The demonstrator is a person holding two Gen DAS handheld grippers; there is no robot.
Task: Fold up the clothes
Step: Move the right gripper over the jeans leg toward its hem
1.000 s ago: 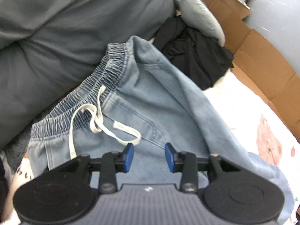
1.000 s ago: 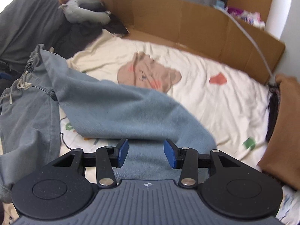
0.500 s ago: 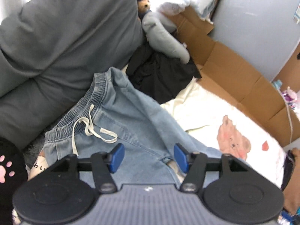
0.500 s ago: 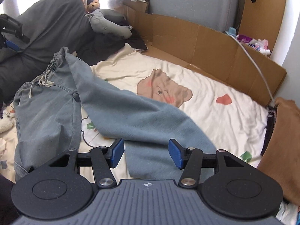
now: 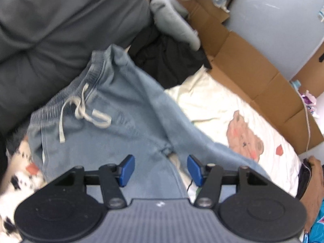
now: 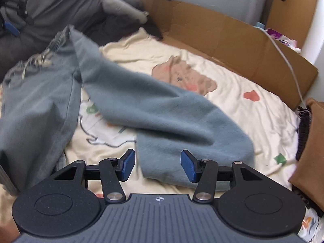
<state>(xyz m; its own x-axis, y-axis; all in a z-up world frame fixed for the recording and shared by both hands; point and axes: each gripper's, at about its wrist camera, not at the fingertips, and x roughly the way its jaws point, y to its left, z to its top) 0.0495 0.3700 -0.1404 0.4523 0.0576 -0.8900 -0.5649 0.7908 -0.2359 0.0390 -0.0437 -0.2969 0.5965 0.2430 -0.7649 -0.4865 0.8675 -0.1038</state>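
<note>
1. 2 grippers have let go since 1 second ago: both sets of blue pads, narrow then, now stand wide apart with nothing between them.
2. The blue trousers (image 5: 113, 121) lie spread on the cream sheet (image 6: 253, 117), legs splayed in a V, so smoothing looks done and folding remains.
3. The left gripper (image 5: 160, 170) hovers above the crotch; the right gripper (image 6: 157, 166) hangs over the right leg's cuff (image 6: 182, 158).

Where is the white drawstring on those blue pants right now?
In the left wrist view, the drawstring lies tied at the waistband of the blue pants, left of centre, just below the grey cushion and well ahead of the open fingers.
</note>
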